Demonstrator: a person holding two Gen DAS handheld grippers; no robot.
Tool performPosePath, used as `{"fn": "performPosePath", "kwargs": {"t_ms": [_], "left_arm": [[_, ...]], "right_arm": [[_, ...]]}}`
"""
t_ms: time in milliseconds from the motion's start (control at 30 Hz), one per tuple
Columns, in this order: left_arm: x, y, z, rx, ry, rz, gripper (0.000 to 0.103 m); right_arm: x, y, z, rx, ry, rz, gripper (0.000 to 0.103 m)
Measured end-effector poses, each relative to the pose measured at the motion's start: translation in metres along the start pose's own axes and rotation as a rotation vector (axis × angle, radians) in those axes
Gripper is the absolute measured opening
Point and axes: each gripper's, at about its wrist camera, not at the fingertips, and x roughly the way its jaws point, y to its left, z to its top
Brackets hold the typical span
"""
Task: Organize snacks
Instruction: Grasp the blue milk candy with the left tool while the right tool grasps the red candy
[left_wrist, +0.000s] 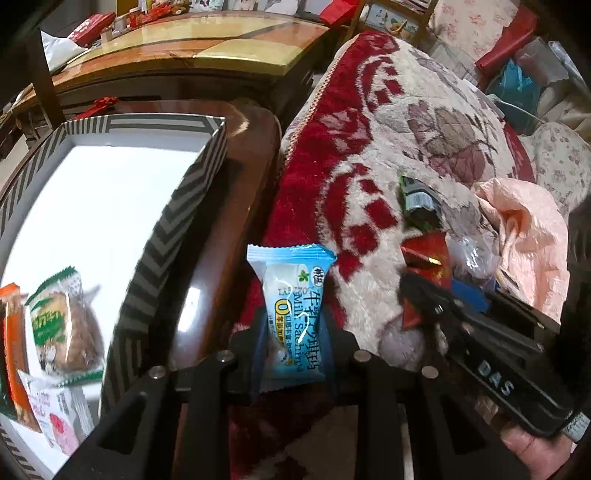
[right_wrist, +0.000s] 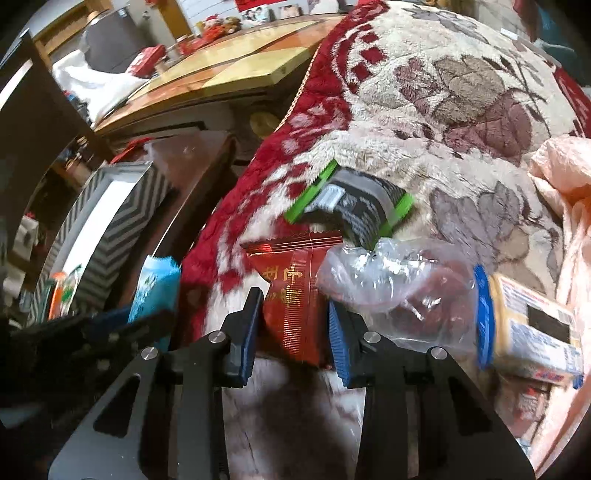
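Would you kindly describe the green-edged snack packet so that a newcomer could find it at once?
Start from the red and cream floral blanket covering the seat. On it lies a small heap of snacks beside a pink plastic bag. The green-edged packet is farthest up the heap, just beyond the red packet; it alone has a dark grey face with bright green ends.

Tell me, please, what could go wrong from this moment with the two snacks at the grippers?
The left gripper grips the blue packet low down; the tall top may catch the box wall. The right gripper straddles the red packet, and the clear bag touches one finger, so closing may pinch it too.
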Motion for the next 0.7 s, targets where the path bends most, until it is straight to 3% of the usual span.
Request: {"fn": "performPosePath", "kwargs": {"t_ms": [333, 700], "left_arm": [[-0.031, -0.016, -0.034, 0.076, -0.048, 0.051, 0.029], [-0.041, -0.017, -0.073, 0.072, -0.009, 0.022, 0.029]], "right_arm": [[-0.052, 0.004, -0.051, -0.035, -0.039, 0.062, 0.032], [-0.058, 0.006, -0.11, -0.093, 0.116, 0.037, 0.031]]}}
